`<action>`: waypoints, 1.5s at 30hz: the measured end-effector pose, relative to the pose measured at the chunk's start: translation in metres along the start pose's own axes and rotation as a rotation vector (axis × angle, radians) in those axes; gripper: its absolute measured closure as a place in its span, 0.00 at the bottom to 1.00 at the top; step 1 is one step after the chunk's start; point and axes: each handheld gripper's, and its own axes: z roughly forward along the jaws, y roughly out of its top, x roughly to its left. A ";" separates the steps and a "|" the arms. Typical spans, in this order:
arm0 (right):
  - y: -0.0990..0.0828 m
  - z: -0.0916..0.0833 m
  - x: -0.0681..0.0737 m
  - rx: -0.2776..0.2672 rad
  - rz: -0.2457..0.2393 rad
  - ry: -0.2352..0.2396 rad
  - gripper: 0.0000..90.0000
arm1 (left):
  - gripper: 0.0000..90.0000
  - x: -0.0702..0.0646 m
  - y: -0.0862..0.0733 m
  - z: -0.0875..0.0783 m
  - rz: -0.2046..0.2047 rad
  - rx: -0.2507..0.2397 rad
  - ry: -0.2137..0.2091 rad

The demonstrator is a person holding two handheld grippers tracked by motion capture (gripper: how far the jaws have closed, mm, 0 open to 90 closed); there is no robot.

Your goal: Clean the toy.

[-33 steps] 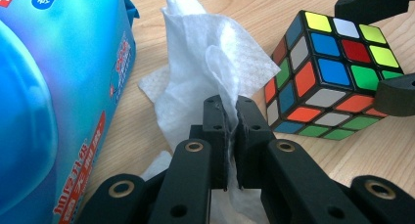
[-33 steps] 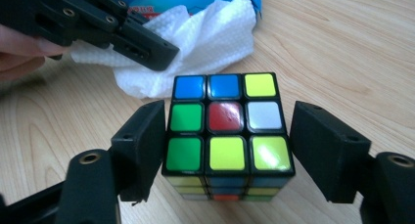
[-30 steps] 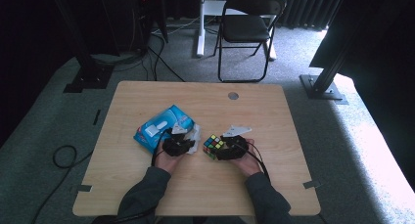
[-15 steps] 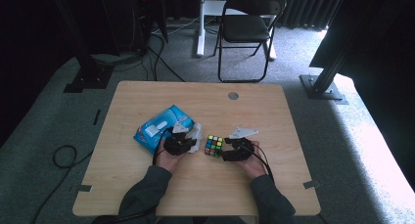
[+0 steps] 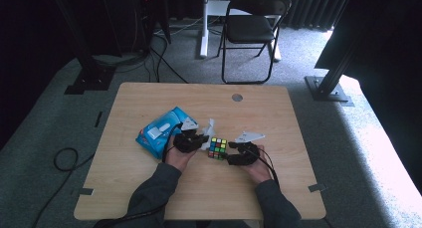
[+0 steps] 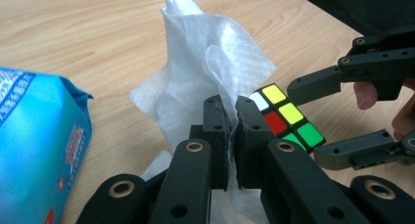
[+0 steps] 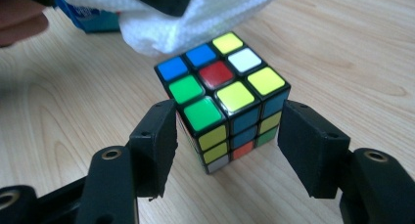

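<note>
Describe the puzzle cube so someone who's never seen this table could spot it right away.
On the wooden table, look near the middle, between the person's two grippers. The cube sits right of the blue packet and the white wipe; it alone is black-edged with small multicoloured squares.

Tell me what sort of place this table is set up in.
Probably a lab or studio recording space: a lone wooden table on grey carpet, dark curtains behind, a folding chair, floor cables and metal stand bases.
</note>
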 end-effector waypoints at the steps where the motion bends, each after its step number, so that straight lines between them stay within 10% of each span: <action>1: 0.001 -0.001 0.000 -0.009 0.005 0.004 0.44 | 0.94 0.000 0.001 0.000 0.002 0.000 -0.001; 37: 0.013 0.005 0.001 -0.058 0.080 -0.089 0.62 | 0.94 0.005 0.002 0.011 -0.047 -0.036 -0.030; 45: 0.012 0.005 0.002 -0.063 0.082 -0.088 0.63 | 0.94 0.008 -0.008 0.024 -0.062 0.021 -0.018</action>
